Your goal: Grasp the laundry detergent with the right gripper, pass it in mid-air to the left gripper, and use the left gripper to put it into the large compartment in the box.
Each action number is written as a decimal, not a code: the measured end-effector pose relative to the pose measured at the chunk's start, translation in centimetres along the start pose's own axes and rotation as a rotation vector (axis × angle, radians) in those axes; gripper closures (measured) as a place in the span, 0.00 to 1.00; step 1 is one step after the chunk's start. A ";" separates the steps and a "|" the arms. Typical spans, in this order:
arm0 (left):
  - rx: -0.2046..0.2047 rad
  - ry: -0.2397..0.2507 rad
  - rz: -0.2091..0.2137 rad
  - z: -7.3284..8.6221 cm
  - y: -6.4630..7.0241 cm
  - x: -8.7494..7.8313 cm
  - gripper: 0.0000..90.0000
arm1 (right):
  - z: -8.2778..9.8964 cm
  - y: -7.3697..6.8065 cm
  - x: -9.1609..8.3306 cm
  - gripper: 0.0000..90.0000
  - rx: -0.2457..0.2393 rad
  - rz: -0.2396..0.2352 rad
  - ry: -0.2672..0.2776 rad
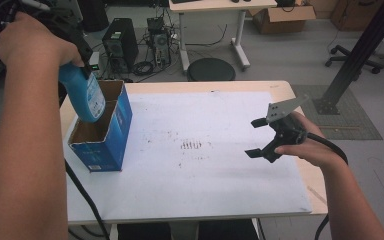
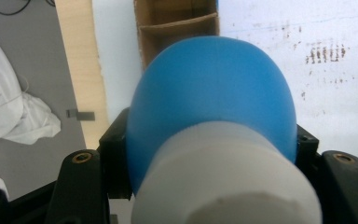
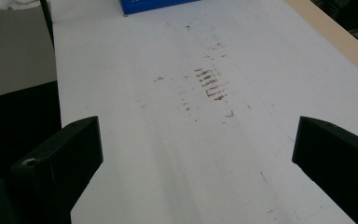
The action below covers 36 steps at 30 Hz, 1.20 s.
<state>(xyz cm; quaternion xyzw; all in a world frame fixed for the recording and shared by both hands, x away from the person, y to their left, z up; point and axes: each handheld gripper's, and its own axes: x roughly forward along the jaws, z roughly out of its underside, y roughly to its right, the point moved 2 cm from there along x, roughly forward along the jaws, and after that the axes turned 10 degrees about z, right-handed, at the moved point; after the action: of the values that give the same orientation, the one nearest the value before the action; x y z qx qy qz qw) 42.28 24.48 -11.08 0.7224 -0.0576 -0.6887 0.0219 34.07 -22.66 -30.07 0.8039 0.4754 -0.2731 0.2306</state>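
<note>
A blue bottle (image 1: 86,96) with a white cap hangs bottom-down over the open blue carton (image 1: 102,131) at the table's left, its base just inside the carton's mouth. My left gripper (image 1: 72,52) is shut on the bottle near its top. In the left gripper view the bottle (image 2: 212,93) bulges between the black jaws, its white cap (image 2: 223,179) nearest the camera, with the carton's cardboard divider (image 2: 179,23) beyond. My right gripper (image 1: 257,137) hovers open over the white board at the right, and its jaws (image 3: 196,163) stand wide apart with nothing between them.
A white board (image 1: 195,150) with brown smudges (image 1: 192,145) covers the wooden table (image 1: 285,90). Beyond the far edge lie a round black stool (image 1: 211,69), computer towers (image 1: 120,42) and cables on the floor. A black post (image 1: 355,55) rises at the right.
</note>
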 end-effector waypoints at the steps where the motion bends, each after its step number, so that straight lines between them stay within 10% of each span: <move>1: -0.003 -0.001 -0.001 -0.1 -0.1 0.2 0.42 | 0.0 0.0 -0.1 0.02 0.000 0.000 0.000; 36: -0.045 -0.092 0.041 -0.7 -4.0 10.3 0.42 | -0.3 -0.3 1.0 0.02 -0.002 -0.016 -0.019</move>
<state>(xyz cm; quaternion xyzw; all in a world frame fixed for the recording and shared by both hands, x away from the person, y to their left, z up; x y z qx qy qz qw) 43.62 27.21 -21.71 0.6880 -0.0576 -0.7217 0.0496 34.29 -21.74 -30.57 0.7972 0.4800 -0.2821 0.2336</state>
